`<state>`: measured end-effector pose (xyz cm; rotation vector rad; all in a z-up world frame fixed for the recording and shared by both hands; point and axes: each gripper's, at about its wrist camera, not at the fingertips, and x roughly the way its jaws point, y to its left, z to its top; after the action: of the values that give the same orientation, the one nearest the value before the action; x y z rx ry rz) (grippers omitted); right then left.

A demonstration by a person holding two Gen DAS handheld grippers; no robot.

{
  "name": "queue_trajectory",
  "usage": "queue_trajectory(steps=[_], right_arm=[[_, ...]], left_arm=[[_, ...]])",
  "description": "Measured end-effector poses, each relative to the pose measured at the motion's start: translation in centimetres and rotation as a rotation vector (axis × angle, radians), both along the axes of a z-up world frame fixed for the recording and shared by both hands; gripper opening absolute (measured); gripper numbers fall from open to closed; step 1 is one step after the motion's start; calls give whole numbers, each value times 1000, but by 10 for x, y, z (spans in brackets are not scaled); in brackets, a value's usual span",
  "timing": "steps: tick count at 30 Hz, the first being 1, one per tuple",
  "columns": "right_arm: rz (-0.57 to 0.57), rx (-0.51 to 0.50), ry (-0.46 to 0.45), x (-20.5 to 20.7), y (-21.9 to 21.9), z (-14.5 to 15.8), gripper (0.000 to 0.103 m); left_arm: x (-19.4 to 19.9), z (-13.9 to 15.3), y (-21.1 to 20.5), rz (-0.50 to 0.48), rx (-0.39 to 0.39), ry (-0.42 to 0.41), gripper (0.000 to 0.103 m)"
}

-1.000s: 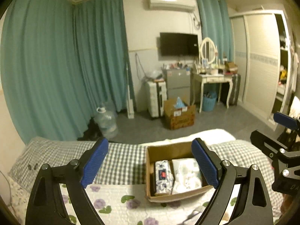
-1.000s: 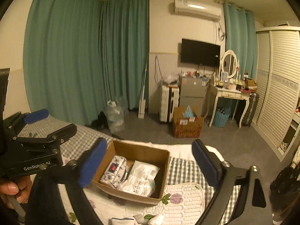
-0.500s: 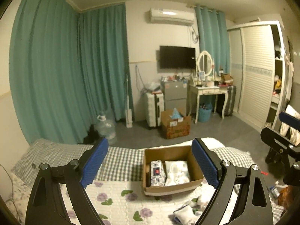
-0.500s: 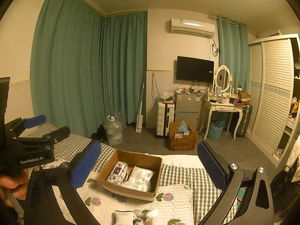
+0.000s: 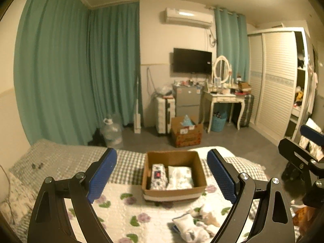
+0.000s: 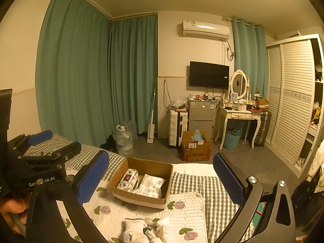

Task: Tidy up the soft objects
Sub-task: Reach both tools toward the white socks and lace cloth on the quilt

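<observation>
On the bed [image 5: 66, 162], which is spread with a grey-and-white checked cover and a white quilted pad printed with purple flowers and green leaves, an open brown cardboard box [image 5: 174, 175] is set near the foot edge. Two soft packs are laid side by side inside it: a patterned white pack with a red label [image 5: 159, 175] on the left and a plain white plastic-wrapped pack [image 5: 179, 177] on the right, the two touching. Nearer the cameras, a small heap of white socks [image 6: 144, 230] is left loose on the flowered pad, apart from the box. The left hand-held gripper [image 5: 162, 175] is held above the pad with its blue-padded jaws spread wide and nothing between them, the box being framed well beyond them. The right hand-held gripper [image 6: 162, 181] is likewise seen fully spread and empty, just beside the left one.
</observation>
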<state>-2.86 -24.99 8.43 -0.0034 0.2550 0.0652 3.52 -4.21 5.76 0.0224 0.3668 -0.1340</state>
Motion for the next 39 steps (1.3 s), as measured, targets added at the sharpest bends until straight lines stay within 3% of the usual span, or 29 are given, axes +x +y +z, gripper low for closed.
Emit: queue_trajectory(steps=[8, 20, 26, 36, 39], right_arm=[[-12, 6, 45, 8, -11, -21, 103], [-24, -5, 178, 39, -25, -86, 103], [-14, -18, 282, 57, -28, -134, 103], [-20, -38, 481, 82, -37, -220, 86], [-26, -38, 540, 89, -43, -243, 85]], left_arm=[[11, -35, -9, 1, -31, 96, 92], [29, -113, -25, 9, -4, 261, 90], [35, -154, -36, -4, 25, 352, 90], [43, -216, -53, -28, 36, 524, 90], [43, -230, -58, -40, 42, 565, 90]])
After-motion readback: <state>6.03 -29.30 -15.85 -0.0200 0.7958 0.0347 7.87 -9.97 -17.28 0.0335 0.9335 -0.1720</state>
